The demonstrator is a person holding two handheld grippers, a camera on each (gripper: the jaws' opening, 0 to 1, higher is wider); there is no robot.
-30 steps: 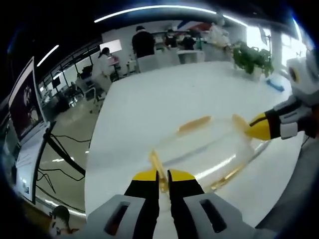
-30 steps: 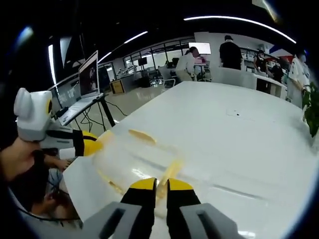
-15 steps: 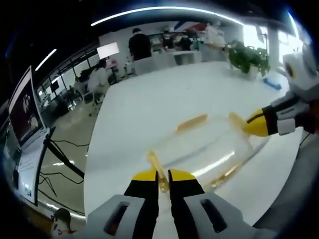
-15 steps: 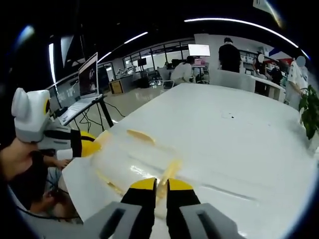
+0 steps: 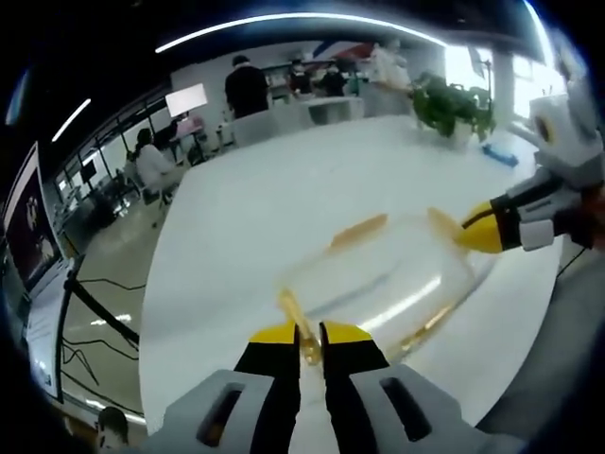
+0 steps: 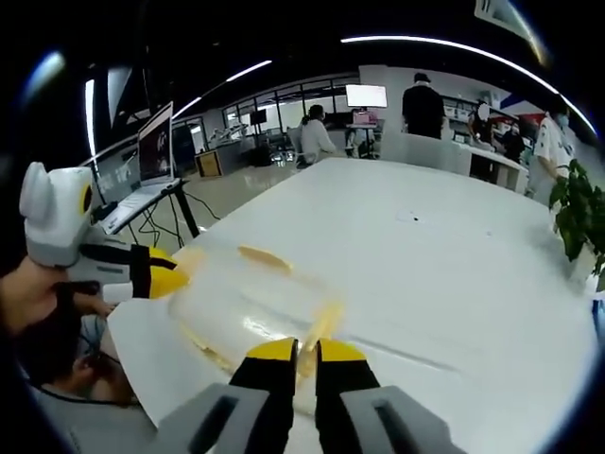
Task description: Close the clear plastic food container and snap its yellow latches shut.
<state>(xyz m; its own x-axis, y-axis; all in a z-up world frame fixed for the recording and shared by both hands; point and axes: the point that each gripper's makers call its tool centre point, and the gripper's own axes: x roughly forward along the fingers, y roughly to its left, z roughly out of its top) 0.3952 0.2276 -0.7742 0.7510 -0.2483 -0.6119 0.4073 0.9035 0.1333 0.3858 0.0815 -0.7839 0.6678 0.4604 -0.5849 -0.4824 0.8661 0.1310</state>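
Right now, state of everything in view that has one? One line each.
container: lid on, resting flat on the white table.
end latches: one pinched by each gripper, not visibly snapped down.
side latch: lying along the lid edge; snapped or not, cannot tell.
left gripper: shut on an end latch.
right gripper: shut on the opposite end latch.
laptop: open, screen lit.

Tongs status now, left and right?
Left tongs: shut on a yellow latch of the clear container.
Right tongs: shut on the opposite yellow latch.
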